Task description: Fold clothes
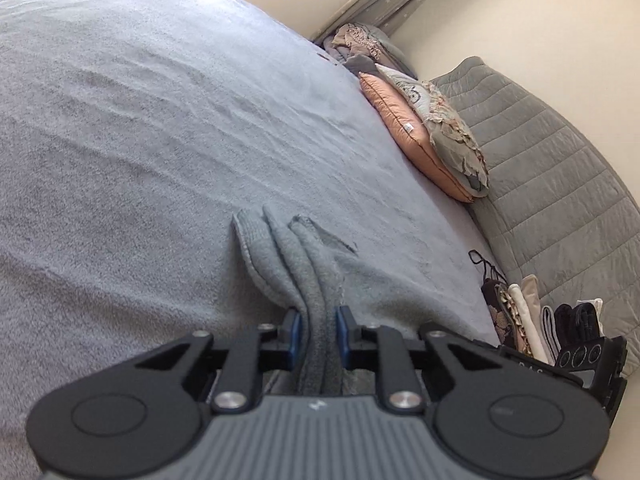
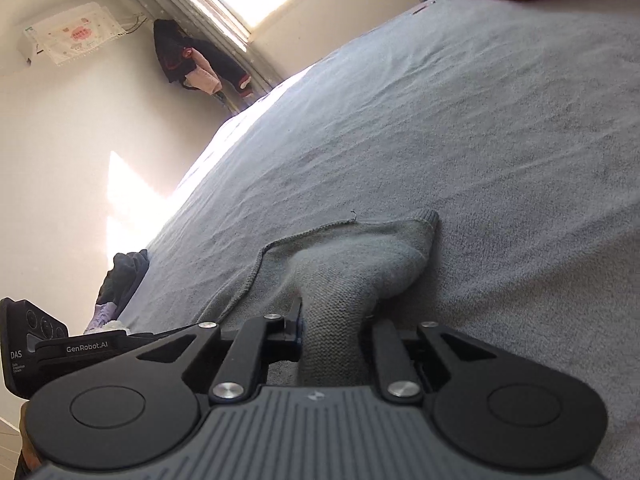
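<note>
The left gripper (image 1: 319, 330) is clenched on bunched folds of the grey garment (image 1: 288, 256). The right gripper (image 2: 334, 320) pinches another bunch of it; the rest trails ahead of both jaws over the bed (image 1: 140, 128).

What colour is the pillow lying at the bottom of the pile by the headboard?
Salmon pink with a darker piped edge; the pillow shows best in the left wrist view.

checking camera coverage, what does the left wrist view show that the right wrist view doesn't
Only the left wrist view: a grey quilted headboard and folded clothes stacked beside the bed. Only the right wrist view: dark and pink garments hanging by the window and a cloth-covered air conditioner. Both: the grey fleece bedspread, a peach pillow, and the grey knit garment pinched by the left gripper and right gripper.
</note>
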The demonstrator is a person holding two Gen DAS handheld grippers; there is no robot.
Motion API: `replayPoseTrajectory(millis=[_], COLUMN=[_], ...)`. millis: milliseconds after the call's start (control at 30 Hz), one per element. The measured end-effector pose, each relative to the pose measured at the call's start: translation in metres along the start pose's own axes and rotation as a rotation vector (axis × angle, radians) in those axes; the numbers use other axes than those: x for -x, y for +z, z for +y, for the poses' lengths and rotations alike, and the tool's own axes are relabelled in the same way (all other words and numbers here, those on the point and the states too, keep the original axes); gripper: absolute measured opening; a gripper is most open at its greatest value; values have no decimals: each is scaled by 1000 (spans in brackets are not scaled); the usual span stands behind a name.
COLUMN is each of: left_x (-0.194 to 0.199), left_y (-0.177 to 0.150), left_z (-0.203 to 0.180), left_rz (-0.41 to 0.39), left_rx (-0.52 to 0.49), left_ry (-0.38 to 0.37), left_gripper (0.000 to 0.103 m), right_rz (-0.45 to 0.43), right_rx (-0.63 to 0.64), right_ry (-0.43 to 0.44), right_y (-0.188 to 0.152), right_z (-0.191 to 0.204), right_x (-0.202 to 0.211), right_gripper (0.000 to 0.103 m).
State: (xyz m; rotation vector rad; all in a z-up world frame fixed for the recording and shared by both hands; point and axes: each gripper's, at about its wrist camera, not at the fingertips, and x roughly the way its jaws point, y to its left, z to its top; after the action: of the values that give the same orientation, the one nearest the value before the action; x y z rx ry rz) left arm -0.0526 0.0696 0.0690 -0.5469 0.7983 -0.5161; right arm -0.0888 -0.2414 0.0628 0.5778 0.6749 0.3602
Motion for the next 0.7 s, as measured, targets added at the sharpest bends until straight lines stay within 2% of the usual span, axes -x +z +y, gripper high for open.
replayPoseTrajectory(millis=[67,133,267,333,400,433,500,533,600,700], left_x=[11,13,-10,-20,-23,-24,-25,-28,-34,-39], left_y=[5,8,3,0,-1,-1,-3,-4,-8,-12], left_z=[-3,-1,9,20,23,24,23,22,21,18], left_rz=[-50,-57,55,113,120,124,134,149,182,207], left_rx=[-5,12,26,77,90,95,88,90,86,62], left_ry=[-39,-55,21,43,51,52,22,12,8,46], left_gripper=[6,6,7,15,38,42,58,62,69,70], right_rz=[-31,-18,37,47,62,69,82,86,95,104], right_rx=[6,-11,-46,-58,-77,-81,-94,-104,-123,-125], right_ry=[26,18,-39,-45,-37,-43,-52,-54,-56,-64], right_y=[5,6,2,3,2,1,-1,-1,-2,-4], right_z=[1,-2,-11,-14,-17,-18,-20,-20,-21,-21], right_x=[10,10,0,-1,-2,-3,-4,-5,-7,-7], right_gripper=[15,15,15,16,19,20,26,32,35,40])
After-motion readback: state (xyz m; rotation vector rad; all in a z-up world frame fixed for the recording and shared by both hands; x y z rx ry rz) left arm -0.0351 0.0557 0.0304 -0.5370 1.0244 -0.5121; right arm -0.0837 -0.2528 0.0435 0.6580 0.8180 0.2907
